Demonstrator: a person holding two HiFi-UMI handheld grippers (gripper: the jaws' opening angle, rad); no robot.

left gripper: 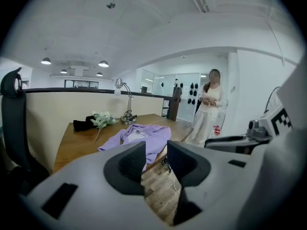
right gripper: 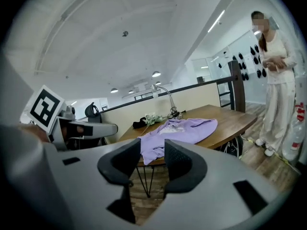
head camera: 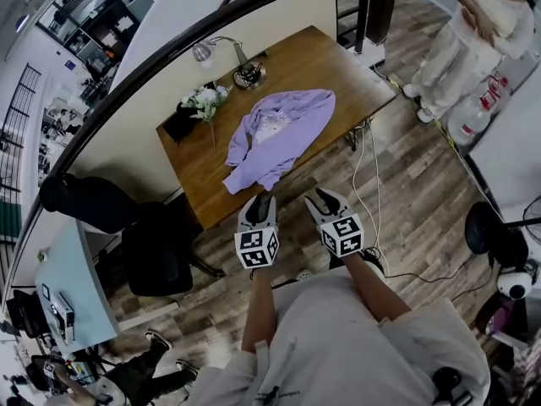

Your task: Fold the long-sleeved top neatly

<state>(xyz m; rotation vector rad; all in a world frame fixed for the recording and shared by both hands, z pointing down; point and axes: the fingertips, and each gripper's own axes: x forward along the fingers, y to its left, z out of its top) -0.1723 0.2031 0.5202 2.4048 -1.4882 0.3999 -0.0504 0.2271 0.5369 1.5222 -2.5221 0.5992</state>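
Observation:
A lilac long-sleeved top [head camera: 279, 136] lies crumpled on the wooden table [head camera: 330, 57], one sleeve reaching the near edge. It also shows ahead in the left gripper view as the top [left gripper: 144, 137] and in the right gripper view as the top [right gripper: 180, 131]. My left gripper [head camera: 261, 200] and right gripper [head camera: 322, 196] hover side by side over the floor, just short of the table's near edge. Both are open, with nothing between the jaws. Neither touches the top.
A desk lamp [head camera: 245, 70], white flowers [head camera: 203, 101] and a dark cloth [head camera: 177, 121] sit at the table's far left. A black chair [head camera: 156, 256] stands at its left end. A person [head camera: 469, 32] stands beyond the right end. Cables [head camera: 372, 193] lie on the wood floor.

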